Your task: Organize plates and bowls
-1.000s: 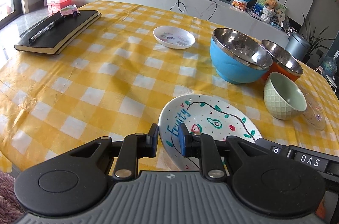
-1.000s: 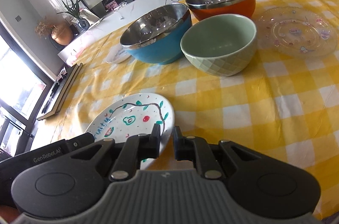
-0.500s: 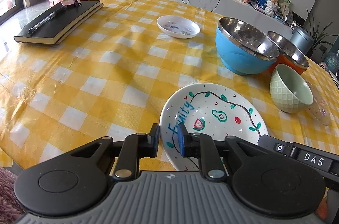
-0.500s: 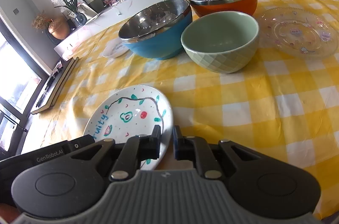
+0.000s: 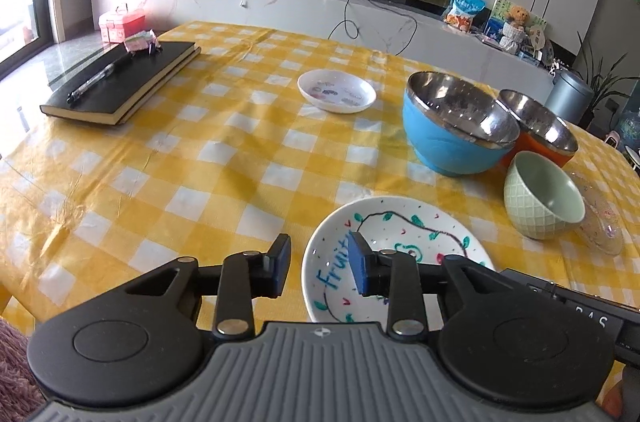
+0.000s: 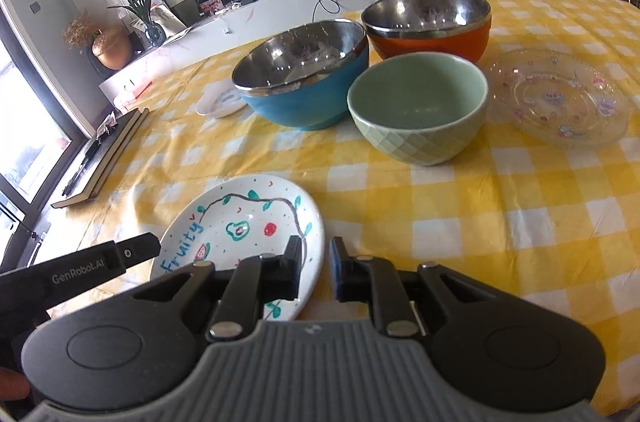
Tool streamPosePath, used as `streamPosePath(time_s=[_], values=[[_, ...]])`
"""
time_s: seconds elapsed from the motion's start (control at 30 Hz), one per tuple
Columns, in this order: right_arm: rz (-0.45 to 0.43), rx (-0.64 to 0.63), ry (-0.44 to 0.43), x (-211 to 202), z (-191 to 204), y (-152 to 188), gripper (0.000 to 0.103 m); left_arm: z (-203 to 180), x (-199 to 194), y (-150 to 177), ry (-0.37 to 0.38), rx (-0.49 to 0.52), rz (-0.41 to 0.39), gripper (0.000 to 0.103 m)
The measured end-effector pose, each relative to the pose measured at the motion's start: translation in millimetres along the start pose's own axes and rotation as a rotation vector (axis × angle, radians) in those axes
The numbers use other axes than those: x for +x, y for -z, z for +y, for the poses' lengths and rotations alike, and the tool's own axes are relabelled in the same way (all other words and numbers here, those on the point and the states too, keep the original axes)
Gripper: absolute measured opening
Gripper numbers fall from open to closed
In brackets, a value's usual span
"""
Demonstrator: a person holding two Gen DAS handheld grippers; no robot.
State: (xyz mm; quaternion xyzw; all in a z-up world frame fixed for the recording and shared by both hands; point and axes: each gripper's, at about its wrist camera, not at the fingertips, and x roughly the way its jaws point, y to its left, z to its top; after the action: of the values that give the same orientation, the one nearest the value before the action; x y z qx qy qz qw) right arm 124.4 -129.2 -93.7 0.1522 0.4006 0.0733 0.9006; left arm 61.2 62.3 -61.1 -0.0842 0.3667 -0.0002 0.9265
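My left fingers [image 5: 318, 268] have just spread apart at the Fruity plate [image 5: 400, 242]'s rim; right fingers [image 6: 315, 272] sit narrowly parted, empty.

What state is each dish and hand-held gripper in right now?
Left hand-held gripper: open, empty, straddling the Fruity plate's rim.
Right hand-held gripper: slightly open, empty.
Fruity plate: flat on table, ungrasped.
Blue bowl: upright, empty.
Orange bowl: upright, empty.
Green bowl: upright, empty.
Glass plate: flat, empty.
Small white dish: flat.
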Motion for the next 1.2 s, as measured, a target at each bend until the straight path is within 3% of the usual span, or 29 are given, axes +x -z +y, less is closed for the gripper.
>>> streamPosePath(time_s=[0.07, 0.23, 0.5, 0.67, 0.93, 1.2], values=[[-0.03, -0.025, 0.002, -8, 3, -5, 0.027, -6, -6, -4, 0.015, 0.011, -0.02, 0.043], [-0.107, -0.084, 0.004, -33, 4, -19, 0.029, -25, -22, -12, 0.043, 0.041, -0.044, 0.043], [-0.101, -0.141, 0.009, -58, -16, -41, 0.032, -73, -42, -24, 0.185, 0.048, -0.076, 0.043], [-0.101, -0.159, 0.076, -72, -54, -49, 0.032, -113, -36, -18, 0.247, 0.065, -0.068, 0.043], [-0.138, 0.059, 0.186, -81, -129, -49, 0.032, -174, -14, 7, 0.365, 0.108, -0.007, 0.043], [-0.174, 0.206, 0.252, -70, -172, -58, 0.032, -214, 22, 15, 0.367, 0.062, -0.018, 0.042]])
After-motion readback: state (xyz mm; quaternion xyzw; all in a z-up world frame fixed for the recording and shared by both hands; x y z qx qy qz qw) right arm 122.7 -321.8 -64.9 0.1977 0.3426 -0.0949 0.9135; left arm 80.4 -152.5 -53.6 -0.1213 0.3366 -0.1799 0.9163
